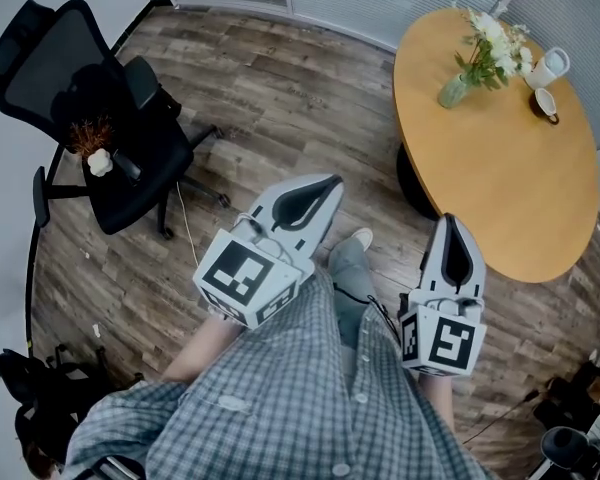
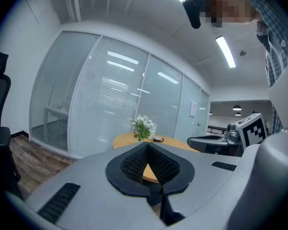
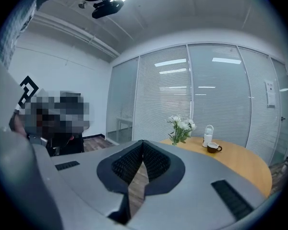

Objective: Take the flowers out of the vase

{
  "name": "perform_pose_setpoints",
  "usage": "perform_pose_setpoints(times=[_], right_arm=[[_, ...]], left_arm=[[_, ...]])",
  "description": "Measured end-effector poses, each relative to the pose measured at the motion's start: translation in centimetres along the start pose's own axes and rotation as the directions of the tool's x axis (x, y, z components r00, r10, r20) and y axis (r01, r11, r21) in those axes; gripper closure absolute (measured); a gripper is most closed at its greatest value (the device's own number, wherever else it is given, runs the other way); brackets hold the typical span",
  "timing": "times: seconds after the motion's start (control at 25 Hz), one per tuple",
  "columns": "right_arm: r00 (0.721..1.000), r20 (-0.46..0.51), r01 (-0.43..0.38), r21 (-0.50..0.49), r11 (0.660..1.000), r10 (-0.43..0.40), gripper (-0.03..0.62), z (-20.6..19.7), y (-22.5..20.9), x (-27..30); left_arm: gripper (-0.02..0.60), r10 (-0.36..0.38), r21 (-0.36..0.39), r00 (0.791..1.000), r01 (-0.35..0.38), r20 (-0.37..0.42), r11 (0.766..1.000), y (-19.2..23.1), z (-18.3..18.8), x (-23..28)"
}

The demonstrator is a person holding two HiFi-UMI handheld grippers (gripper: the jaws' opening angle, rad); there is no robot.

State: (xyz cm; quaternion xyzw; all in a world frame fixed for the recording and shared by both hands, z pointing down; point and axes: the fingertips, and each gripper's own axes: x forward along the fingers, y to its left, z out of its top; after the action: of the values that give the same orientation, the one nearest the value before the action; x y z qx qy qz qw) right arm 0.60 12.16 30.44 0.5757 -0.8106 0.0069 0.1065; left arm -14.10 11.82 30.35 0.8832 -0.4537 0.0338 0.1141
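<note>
Checked shirt fabric fills the bottom of the head view, and just above it the two tongs point forward over the wood floor. At centre is the left gripper, with the right gripper to its lower right. Both gripper views show the jaws pressed together with nothing between them. Well apart from both, in the upper right of the frame, the flowers stand in the vase on the round wooden table. Their stems run upright with the white blooms on top. Seen from the head view, the bunch points up and to the right from the vase. Just beside it sit a white container and a brown cup. A black office chair stands at upper left.
</note>
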Motion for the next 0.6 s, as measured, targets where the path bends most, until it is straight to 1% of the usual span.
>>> perform_pose_setpoints(times=[0.28, 0.6], right_arm=[[1.000, 0.002, -0.025, -0.001, 1.000, 0.025, 0.585, 0.6, -2.6, 4.9], [0.998, -0.001, -0.055, 0.026, 0.998, 0.055, 0.585, 1.8, -6.7, 10.7]], left_arm=[[0.574, 0.008, 0.002, 1.000, -0.008, -0.003, 1.000, 1.7, 1.1, 4.8], [0.574, 0.019, 0.006, 1.000, -0.019, 0.001, 1.000, 3.1, 3.7, 10.9]])
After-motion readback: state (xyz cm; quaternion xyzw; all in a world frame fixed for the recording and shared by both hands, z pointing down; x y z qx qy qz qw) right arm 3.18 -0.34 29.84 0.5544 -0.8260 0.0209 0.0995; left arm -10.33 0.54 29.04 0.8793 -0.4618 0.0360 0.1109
